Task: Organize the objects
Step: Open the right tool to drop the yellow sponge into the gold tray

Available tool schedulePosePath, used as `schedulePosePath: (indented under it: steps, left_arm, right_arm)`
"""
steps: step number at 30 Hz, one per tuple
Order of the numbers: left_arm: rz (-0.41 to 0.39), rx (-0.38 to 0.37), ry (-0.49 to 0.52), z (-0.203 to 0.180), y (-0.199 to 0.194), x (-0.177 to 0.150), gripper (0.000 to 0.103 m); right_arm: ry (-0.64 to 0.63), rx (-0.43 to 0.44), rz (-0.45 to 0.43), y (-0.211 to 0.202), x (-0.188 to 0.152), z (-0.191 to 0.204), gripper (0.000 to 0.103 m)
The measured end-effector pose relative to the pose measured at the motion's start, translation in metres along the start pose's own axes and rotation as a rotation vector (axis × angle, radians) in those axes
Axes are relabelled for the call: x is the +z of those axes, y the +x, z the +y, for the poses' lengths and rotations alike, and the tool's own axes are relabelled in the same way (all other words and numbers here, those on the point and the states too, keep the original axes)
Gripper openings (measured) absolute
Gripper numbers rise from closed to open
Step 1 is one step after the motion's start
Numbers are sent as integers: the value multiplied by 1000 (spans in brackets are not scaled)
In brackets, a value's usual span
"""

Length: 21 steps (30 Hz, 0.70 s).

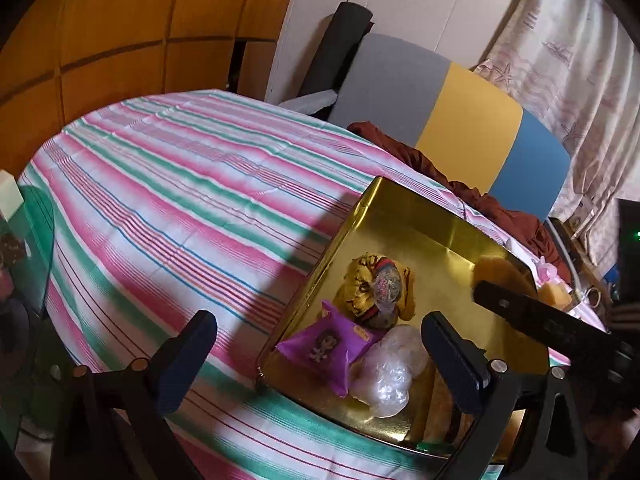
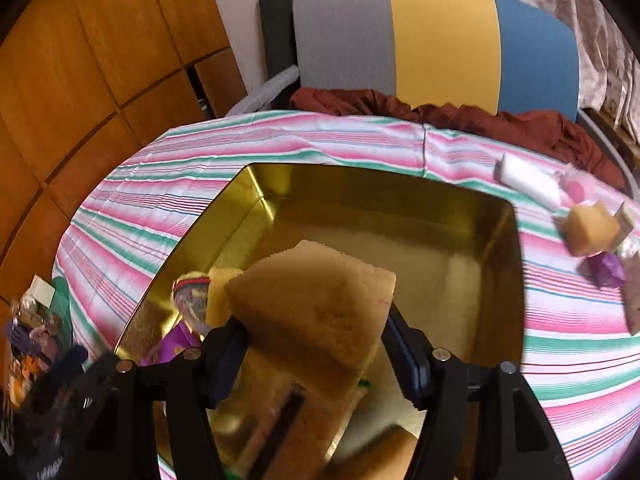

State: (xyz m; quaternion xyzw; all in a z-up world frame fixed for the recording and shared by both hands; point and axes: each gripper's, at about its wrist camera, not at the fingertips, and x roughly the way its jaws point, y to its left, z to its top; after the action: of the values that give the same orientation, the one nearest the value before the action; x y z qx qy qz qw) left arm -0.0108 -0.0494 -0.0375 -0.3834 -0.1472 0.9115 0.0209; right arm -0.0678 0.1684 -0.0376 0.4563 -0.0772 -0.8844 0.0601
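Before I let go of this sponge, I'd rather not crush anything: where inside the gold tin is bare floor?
The gold tin is bare across its far and right half. Its near-left corner is crowded: purple packet, gold wrapped bundle, clear plastic bag.

Lighting: warm, moderately dim indoor light. Gold tin (image 1: 404,216) served as landmark; its polished walls mirrored the contents and carried soft glare. A dark shadow fell on the striped tablecloth (image 1: 168,184) left of the tin, beside a bright patch. Distortion: strong fisheye bowing, black vignette at the corners. Blur: in the right wrist view, the small items (image 2: 592,236) right of the tin were smeared, the clutter at its lower left indistinct. The sponge (image 2: 316,304) above the tin appeared soft.
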Motion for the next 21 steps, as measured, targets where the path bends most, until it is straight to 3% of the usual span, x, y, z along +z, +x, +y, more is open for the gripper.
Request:
schedulePosePath:
  steps: [4,6,10,15,21]
  left_arm:
    - [-1,2,-15,5,-1,2,103]
    - [-3,6,-14,6,-1,3,103]
    - [2,6,-25,8,-1,3,103]
    - [11,-2,-24,4,0,1,103]
    - [21,-21,15,-11,-1,-4,103]
  right_arm:
    - [60,15,77,20,5,-4,75]
    - [91,25,72,20,4,-8,81]
    - [140,53,54,9,4,-18,82]
    - [152,100,0,-16,3,-26,82]
    - [136,24,-115,-57,-8,-43,82]
